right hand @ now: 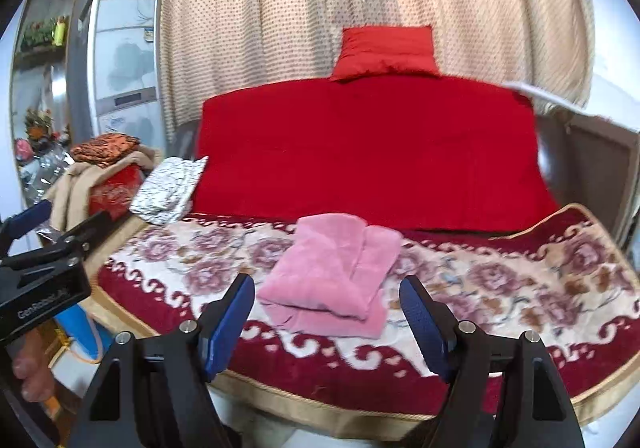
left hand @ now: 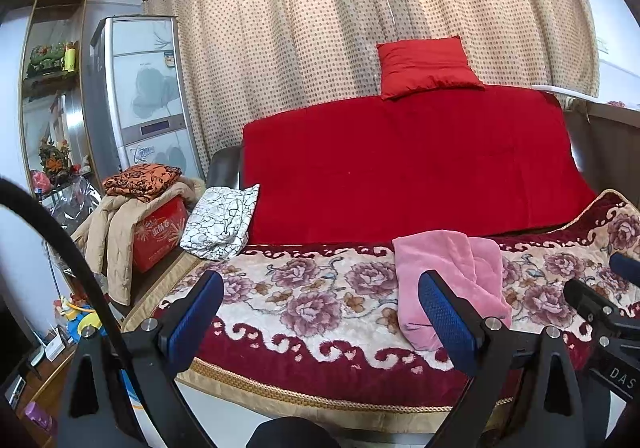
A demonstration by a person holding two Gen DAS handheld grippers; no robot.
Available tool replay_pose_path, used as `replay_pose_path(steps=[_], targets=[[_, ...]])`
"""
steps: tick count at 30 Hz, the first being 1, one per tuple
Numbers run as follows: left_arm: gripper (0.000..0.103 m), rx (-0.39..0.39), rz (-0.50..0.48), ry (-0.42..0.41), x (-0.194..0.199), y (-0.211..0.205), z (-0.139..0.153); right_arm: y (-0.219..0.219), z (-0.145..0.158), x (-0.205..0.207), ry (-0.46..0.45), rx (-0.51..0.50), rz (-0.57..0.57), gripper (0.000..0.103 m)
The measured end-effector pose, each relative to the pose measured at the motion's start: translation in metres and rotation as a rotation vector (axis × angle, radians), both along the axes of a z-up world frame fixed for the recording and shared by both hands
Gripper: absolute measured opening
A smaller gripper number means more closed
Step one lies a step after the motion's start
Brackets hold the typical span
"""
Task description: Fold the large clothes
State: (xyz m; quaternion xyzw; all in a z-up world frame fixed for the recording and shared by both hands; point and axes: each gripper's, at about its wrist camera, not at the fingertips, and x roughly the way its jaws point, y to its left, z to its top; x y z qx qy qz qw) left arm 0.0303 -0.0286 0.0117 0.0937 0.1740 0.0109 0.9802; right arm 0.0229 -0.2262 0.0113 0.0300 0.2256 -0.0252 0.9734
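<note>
Item: pink garment point(right hand: 332, 268), folded in a bundle, lay on the floral sofa cover point(right hand: 500, 280). My left claw point(left hand: 320, 312) and right claw point(right hand: 326, 322) both stood open, empty. Risk: gripping 1 layer would unravel the folds.

One pink garment point(right hand: 332, 272), one red pillow point(left hand: 426, 66), two grippers, left gripper point(left hand: 320, 308), right gripper point(right hand: 326, 312)

1. My left gripper point(left hand: 320, 308) has bare floral blanket point(left hand: 304, 308) ahead; nothing lies between its blue pads.
2. The folded pink garment point(right hand: 332, 272) blocks my right gripper point(right hand: 328, 324) straight ahead.
3. The patterned white bundle point(left hand: 220, 222) crowds the blanket's far left corner.
</note>
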Motion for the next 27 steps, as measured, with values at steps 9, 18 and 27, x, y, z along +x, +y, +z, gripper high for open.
replay_pose_path(steps=[9,18,27], targets=[[0.098,0.013,-0.021,-0.017,-0.006,-0.008,0.0,0.0,0.008,-0.009,-0.036,-0.036,-0.025,0.078],[0.098,0.011,-0.032,-0.031,-0.008,-0.01,0.002,0.001,0.008,-0.009,-0.039,-0.041,-0.032,0.078],[0.098,0.001,-0.028,-0.036,-0.011,-0.008,0.003,0.009,0.011,-0.013,-0.057,-0.087,-0.056,0.078]])
